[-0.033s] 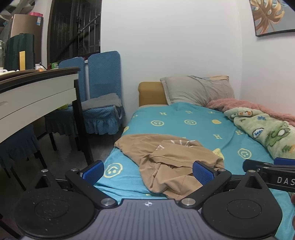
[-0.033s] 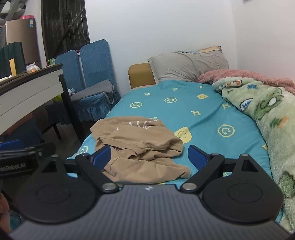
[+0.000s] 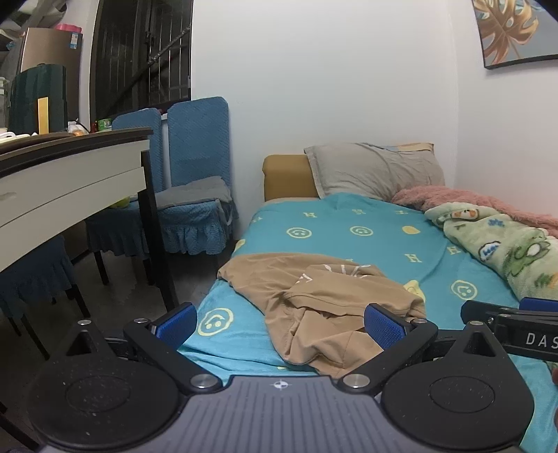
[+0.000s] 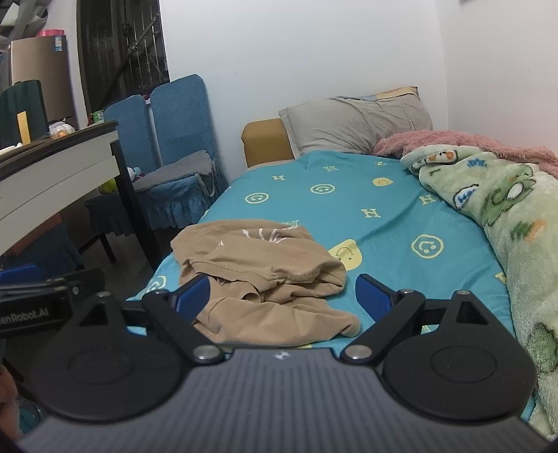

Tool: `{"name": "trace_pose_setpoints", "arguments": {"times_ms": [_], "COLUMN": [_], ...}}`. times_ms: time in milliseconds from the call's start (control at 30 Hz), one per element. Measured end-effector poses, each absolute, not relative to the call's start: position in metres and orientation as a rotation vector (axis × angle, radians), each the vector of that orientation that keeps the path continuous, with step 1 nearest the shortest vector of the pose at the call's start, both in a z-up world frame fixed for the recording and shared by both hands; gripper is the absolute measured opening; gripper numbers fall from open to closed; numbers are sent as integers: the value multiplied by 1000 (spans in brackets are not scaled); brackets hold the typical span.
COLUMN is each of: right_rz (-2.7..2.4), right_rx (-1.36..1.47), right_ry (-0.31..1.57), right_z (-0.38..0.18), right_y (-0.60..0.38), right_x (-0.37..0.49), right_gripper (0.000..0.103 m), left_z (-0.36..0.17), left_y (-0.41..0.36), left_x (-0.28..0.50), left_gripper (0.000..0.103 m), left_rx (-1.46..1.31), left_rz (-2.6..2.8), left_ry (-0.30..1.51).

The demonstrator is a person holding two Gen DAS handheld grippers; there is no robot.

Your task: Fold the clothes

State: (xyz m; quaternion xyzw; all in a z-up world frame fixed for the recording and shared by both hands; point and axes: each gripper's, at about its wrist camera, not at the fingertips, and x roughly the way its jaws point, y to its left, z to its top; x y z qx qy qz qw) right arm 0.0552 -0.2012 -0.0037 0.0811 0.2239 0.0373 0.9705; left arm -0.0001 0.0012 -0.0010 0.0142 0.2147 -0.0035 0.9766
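Right wrist view shows the crumpled shirt (image 4: 265, 278) low in the frame centre on the bed (image 4: 383, 223), straight ahead of both unclenched, empty grippers, right gripper (image 4: 282, 292) nearer than left gripper (image 3: 279, 322).

This is a lived-in home bedroom: a bed (image 3: 348, 223) with a teal smiley-print sheet, a grey pillow (image 3: 376, 169) and cartoon blanket (image 4: 495, 216) fills the right, while blue-covered chairs (image 3: 195, 181), a cluttered bench (image 3: 69, 174) and a leaf picture (image 3: 512, 31) stand around it.
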Motion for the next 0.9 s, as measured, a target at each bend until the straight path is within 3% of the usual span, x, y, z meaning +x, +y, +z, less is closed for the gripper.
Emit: {"name": "trace_pose_setpoints", "arguments": {"times_ms": [900], "right_rz": [59], "right_rx": [139], "right_ry": [450], "right_z": [-5], "right_y": [-201], "right_x": [49], "right_gripper": [92], "left_z": [-5], "left_y": [5], "left_x": [-4], "left_gripper": [103], "left_rx": [32], "left_rz": [-4], "left_ry": [462]}}
